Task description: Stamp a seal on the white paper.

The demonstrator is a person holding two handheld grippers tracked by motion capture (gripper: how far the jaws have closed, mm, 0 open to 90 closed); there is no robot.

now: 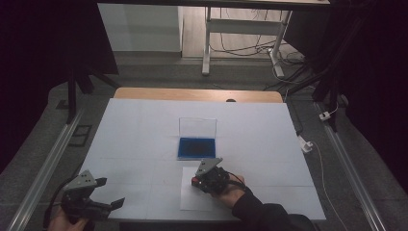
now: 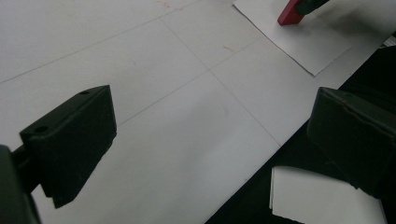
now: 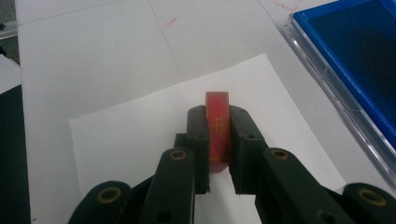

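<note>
The red stamp (image 3: 217, 130) stands on the paper sheet (image 3: 140, 126), clamped between the right gripper (image 3: 218, 140) jaws; the blue ink pad (image 3: 355, 60) lies at two o'clock. The left gripper (image 2: 210, 140) hangs wide, empty.

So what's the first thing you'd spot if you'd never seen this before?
The red block, pinched between the jaws of the right gripper over a white paper sheet near the table's front edge. Then the blue ink pad in its open clear case, mid-table just beyond. The left gripper hangs open at the front left corner.
</note>
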